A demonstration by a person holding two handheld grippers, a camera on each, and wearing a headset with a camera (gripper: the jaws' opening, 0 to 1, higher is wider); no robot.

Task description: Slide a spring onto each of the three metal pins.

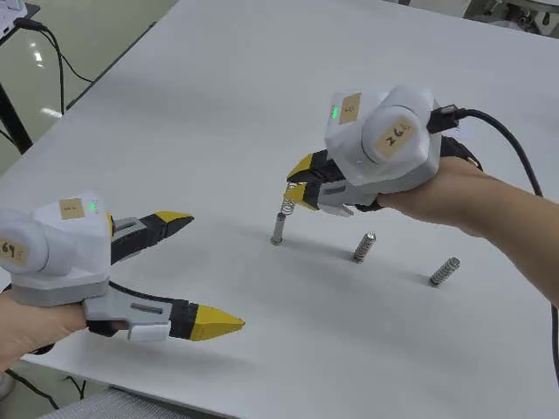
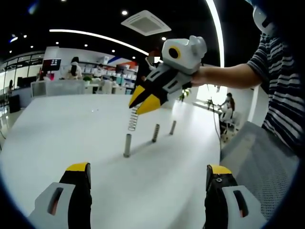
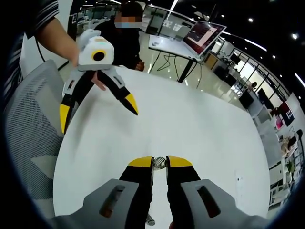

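- The spring [image 1: 286, 209] is pinched near its upper coils between the fingers of the right gripper [image 1: 293, 188]. In the right gripper view the two yellow-tipped fingers [image 3: 141, 164] are drawn close together, and the coil's end is seen between them.
- From that hold the spring hangs down, slightly tilted. Its lower end is just above the top of the bare pin [image 1: 278, 231], which stands upright on the white counter [image 1: 218, 105]. Whether coil and pin touch cannot be told.
- The middle pin [image 1: 363, 248] and the outer pin [image 1: 444, 271] are each seen sheathed in a spring, so two of the three are judged done and the last threading is in hand.
- The left gripper [image 1: 199, 271] is held low at the near edge of the counter, well apart from the pins. Its fingers are spread wide, with nothing between them.
- The spring is judged light and soft sideways, so its free end can be expected to sway and bend. A hard squeeze could flatten the coils, and the smooth wire could slip from the pads.
- A hold on the top few coils is judged best, since the lower opening is then left free to be lined up.
- The bare pin is judged stiff but slim. It could be tipped by a sideways push, so the spring should be brought upright over it before being lowered.
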